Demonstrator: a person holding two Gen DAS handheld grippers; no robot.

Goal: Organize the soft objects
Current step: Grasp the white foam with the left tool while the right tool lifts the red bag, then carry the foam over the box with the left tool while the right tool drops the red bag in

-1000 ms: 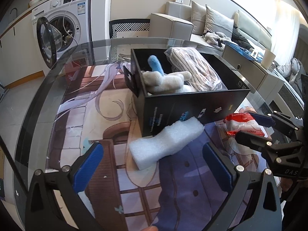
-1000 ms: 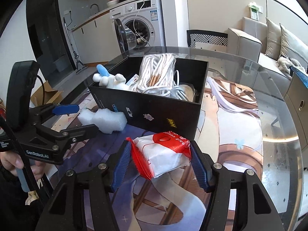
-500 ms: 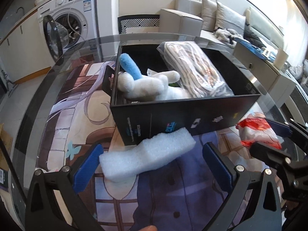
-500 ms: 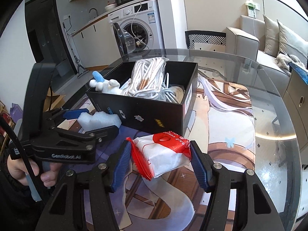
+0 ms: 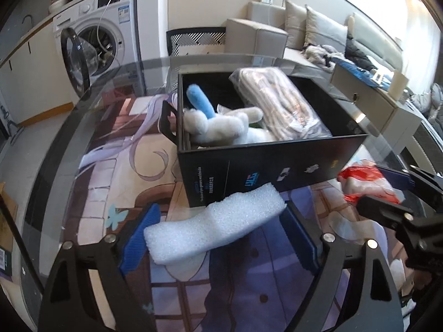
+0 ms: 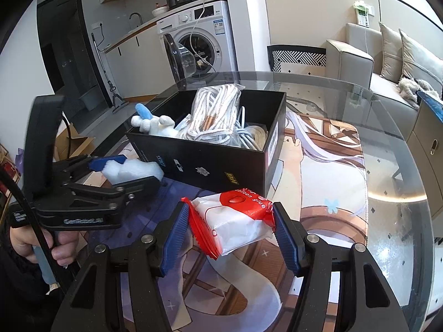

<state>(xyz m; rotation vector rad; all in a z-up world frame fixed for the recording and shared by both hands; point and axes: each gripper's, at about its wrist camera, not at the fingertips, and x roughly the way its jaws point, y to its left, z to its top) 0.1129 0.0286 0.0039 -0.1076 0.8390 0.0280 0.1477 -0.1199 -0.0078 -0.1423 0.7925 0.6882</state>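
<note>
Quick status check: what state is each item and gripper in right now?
left gripper: closing around foam, not yet clamped
foam block: on the mat, outside the box
right gripper: shut on packet
red-and-white packet: held
black box: open, holds plush and bagged rope
washing machine door: open

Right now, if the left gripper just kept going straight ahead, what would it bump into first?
Probably the white foam block, already between the closing jaws of the left gripper. Just behind it stands the black box.

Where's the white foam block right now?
The white foam block lies on the table between the left gripper fingers, whose jaws are closing, just in front of the black box.
</note>
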